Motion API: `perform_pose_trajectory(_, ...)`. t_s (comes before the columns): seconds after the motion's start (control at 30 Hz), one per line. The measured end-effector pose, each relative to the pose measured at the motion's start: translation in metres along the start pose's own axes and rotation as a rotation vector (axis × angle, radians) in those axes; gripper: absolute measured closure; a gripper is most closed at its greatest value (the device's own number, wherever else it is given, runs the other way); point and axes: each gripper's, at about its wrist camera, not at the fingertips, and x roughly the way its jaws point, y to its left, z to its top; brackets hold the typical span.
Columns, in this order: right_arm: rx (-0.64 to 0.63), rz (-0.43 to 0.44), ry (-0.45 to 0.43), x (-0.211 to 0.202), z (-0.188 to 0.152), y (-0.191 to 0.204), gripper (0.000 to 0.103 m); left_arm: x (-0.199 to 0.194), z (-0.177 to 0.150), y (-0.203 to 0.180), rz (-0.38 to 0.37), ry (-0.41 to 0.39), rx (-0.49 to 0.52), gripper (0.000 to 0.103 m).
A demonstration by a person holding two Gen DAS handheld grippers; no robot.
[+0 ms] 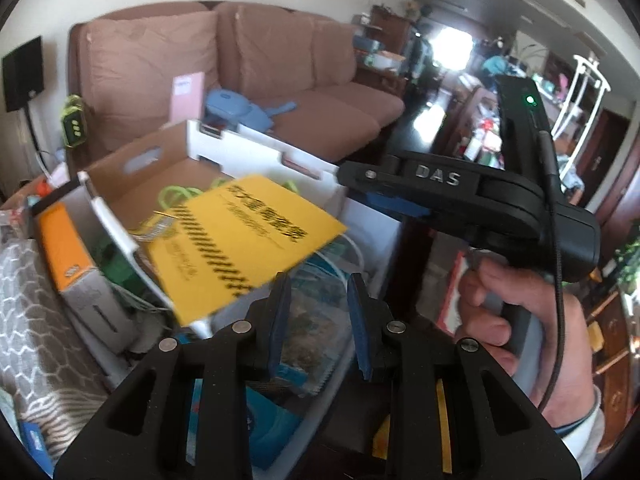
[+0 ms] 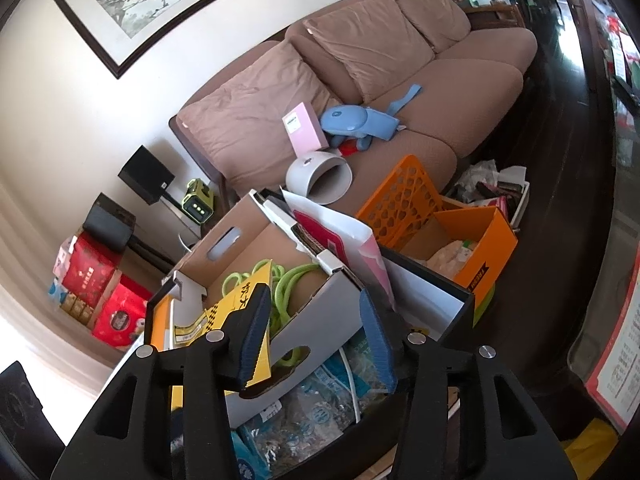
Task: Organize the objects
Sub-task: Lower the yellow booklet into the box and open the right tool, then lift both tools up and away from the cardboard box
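A yellow booklet [image 1: 240, 240] with black print lies tilted over the near rim of an open cardboard box [image 1: 136, 160]; a coil of green rope [image 2: 288, 280] sits in the box. In the right wrist view the yellow booklet [image 2: 236, 312] rests against the left finger's blue pad [image 2: 252, 332]; the other pad stands well apart from it. My right gripper [image 2: 312, 300] is open, and in the left wrist view a hand holds this right gripper [image 1: 352, 184] just right of the booklet. My left gripper [image 1: 319, 280] hovers below the booklet, open with nothing between its pads.
A brown sofa [image 2: 400, 80] behind the box carries a blue toy [image 2: 352, 120], a pink box [image 2: 304, 128] and a white round device [image 2: 320, 176]. An orange basket [image 2: 400, 196] and an orange carton [image 2: 480, 240] stand to the right. Printed plastic bags [image 2: 320, 408] lie underneath. Red gift boxes [image 2: 104, 292] sit left.
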Motion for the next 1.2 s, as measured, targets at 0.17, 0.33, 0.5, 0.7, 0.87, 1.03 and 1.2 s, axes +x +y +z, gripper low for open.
perform_pose_trajectory(0.17, 0.005, -0.002, 0.009, 0.002, 0.0, -0.001, 0.053, 0.011, 0.006, 0.009, 0.005, 0.01, -0.044, 0.076)
perform_pose_trajectory(0.33, 0.007, -0.005, 0.015, 0.003, 0.0, -0.002, 0.053, 0.016, 0.01, 0.032, -0.059, 0.011, -0.165, 0.079)
perform_pose_trajectory(0.5, 0.003, -0.005, 0.018, 0.004, -0.001, -0.003, 0.053, 0.012, 0.016, 0.038, 0.01, 0.0, -0.172, 0.076)
perform_pose_trajectory(0.7, 0.001, -0.004, 0.021, 0.005, -0.002, -0.003, 0.053, 0.019, 0.018, 0.048, 0.041, 0.049, -0.191, 0.076)
perform_pose_trajectory(0.87, 0.001, -0.005, 0.023, 0.005, -0.003, -0.002, 0.053, 0.028, 0.019, 0.044, 0.045, 0.067, -0.16, 0.076)
perform_pose_trajectory(1.03, 0.001, -0.007, 0.024, 0.006, -0.003, -0.002, 0.053, 0.032, 0.02, 0.042, 0.04, 0.084, -0.155, 0.076)
perform_pose_trajectory(1.2, 0.009, -0.009, 0.025, 0.006, -0.004, -0.004, 0.052, 0.034, 0.022, 0.043, 0.038, 0.087, -0.156, 0.069)
